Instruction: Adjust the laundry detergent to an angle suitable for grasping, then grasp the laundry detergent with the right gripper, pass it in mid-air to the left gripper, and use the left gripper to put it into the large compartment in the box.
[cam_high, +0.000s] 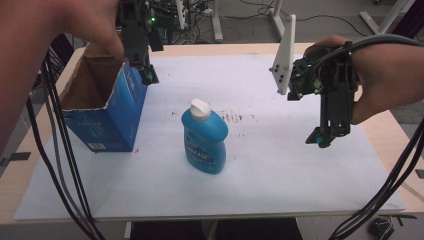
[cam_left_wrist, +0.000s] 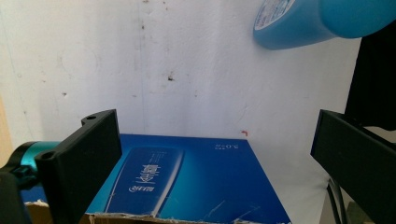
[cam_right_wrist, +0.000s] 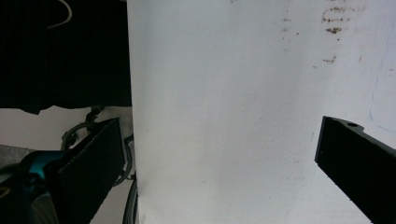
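standing upright mid-worktop (cam_high: 280, 195), blue plastic bottle with white cap (cam_high: 204, 137); long axis vertical. right tongs (cam_high: 320, 137) wide, empty, off to its right. farther back, left tongs (cam_high: 146, 74) wide, over open blue cardboard box (cam_high: 107, 117) rim, about equally near.

We see a light wooden table (cam_high: 385, 132) covered by a large white sheet (cam_high: 280, 165), which has small brownish stains (cam_high: 239, 117) near its middle. Behind the table, on the grey floor (cam_high: 320, 27), we see white metal legs of other furniture (cam_high: 218, 22) and many dark cables (cam_high: 200, 10). The light is soft and even, with weak shadows.
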